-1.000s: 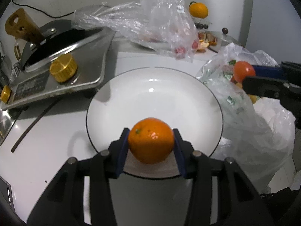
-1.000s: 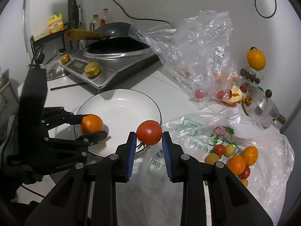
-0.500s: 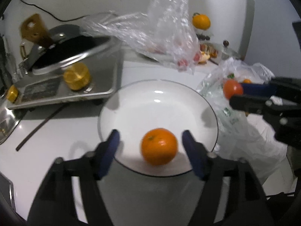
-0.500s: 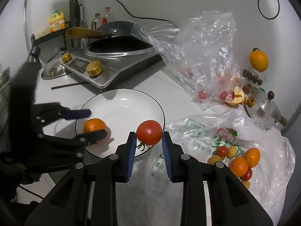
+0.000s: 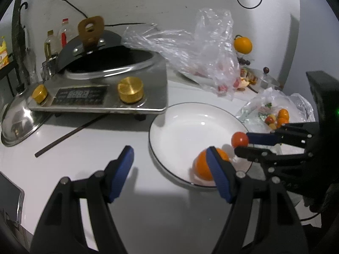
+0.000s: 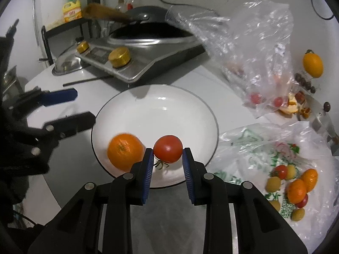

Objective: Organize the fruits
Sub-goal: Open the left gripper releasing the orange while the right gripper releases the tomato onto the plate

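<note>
Blue pads lined the fingers of both tools. The right gripper (image 6: 167,158) was closed on a red tomato (image 6: 168,148), which it held over the near part of a white plate (image 6: 169,110) with a thin dark rim. The tomato's green stem pointed down. An orange (image 6: 125,154) lay on the plate just to the left of the tomato, close to the near rim and free of any finger. The left gripper (image 5: 169,165) stood wide open above the white counter (image 5: 95,135), at the left of the plate; in its own view its right finger covered part of the orange.

Beyond the plate stood a steel cooker (image 5: 99,93) with two gold knobs and a black pan on top. A thin dark stick (image 5: 70,133) lay on the counter in front of it. To the right, an open plastic bag (image 6: 275,154) held small oranges and tomatoes. A second, clear bag (image 6: 250,42) rose behind it near the white wall, where another orange fruit (image 6: 313,63) was seen.
</note>
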Motion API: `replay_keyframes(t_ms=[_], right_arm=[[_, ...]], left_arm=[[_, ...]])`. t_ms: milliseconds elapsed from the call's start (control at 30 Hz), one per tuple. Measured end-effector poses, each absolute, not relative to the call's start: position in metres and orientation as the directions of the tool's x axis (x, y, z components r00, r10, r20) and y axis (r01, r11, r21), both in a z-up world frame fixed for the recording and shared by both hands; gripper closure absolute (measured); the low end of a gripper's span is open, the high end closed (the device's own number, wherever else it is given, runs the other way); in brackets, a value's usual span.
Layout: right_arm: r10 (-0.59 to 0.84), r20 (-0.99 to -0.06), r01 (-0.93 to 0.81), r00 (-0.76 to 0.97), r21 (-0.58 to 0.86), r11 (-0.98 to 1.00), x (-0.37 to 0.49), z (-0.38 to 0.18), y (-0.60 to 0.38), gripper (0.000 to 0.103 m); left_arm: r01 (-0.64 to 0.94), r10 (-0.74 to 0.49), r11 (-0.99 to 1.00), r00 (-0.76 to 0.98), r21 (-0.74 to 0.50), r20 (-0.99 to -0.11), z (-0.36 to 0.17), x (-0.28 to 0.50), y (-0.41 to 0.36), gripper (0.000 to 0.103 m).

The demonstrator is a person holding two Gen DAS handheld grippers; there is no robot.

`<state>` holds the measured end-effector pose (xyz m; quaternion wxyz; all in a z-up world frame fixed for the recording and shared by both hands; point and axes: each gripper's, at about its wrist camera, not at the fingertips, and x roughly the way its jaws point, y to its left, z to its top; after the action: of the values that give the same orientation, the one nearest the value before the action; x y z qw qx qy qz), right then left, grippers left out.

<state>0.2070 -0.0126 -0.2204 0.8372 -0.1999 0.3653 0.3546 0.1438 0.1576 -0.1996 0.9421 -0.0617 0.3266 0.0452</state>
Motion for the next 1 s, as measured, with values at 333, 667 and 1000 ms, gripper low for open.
replay_keyframes(t_ms=[333, 667, 1000], right_arm=[[0.415, -0.79, -0.753, 0.451, -0.086, 0.653, 0.208, -0.239, -0.004, 0.073], [0.414, -0.795, -0.755, 0.444, -0.083, 0.65, 0.209, -0.239, -0.003, 0.073], [0.435, -0.773, -0.742, 0.462, -0.068, 0.667, 0.204, -0.228, -0.015, 0.05]], left_arm=[[-0.124, 0.039, 0.988, 0.783, -0.094, -0.621, -0.202, 0.143, 0.16, 0.031], [-0.123, 0.041, 0.988, 0.783, -0.089, -0.62, -0.201, 0.142, 0.159, 0.031], [-0.113, 0.044, 0.991, 0.783, -0.072, -0.62, -0.193, 0.14, 0.144, 0.031]])
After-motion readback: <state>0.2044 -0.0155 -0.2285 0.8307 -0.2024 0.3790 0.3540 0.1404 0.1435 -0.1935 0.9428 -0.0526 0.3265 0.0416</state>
